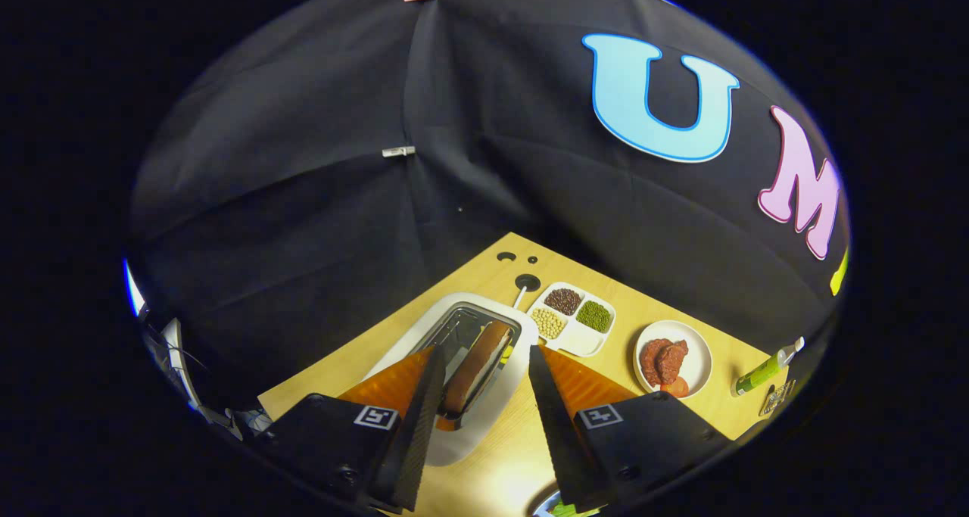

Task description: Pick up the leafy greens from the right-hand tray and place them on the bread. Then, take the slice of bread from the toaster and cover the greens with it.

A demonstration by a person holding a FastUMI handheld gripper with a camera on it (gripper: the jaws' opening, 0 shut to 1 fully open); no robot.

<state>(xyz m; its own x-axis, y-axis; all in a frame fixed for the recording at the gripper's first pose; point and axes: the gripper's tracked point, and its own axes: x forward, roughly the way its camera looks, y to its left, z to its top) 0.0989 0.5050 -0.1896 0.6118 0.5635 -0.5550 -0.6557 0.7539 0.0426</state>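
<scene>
Bread (478,365), a brown-crusted slice, stands on edge in the slot of the white toaster (484,415), which rests on the pale wooden table (500,456). The slice leans along the slot, its crust uppermost and its paler cut face turned toward the right finger. The gripper (484,354) hangs above the toaster, tilted steeply down so that its two black fingers with orange sides run forward over the appliance. Its fingers are spread wide and hold nothing: the left finger (424,403) lies over the toaster's metal-lined opening just beside the slice, and the right finger (549,403) lies past the toaster's right rim, over bare table. The bread sits in the gap between them, nearer the left finger; whether that finger touches the slice cannot be told. Each finger base carries a small square black-and-white marker.

Beyond the fingertips, just past the toaster's far end, sits a white divided tray (587,339) with dark brown beans, pale yellow beans and green beans in three of its compartments. To the right of it, well apart from the toaster, a round white plate (696,350) holds reddish-brown slices of meat with an orange piece beside them. Farther right a green bottle (764,369) lies on its side near the table's edge. A bit of green leaf (564,510) peeks out below the right finger's base.
</scene>
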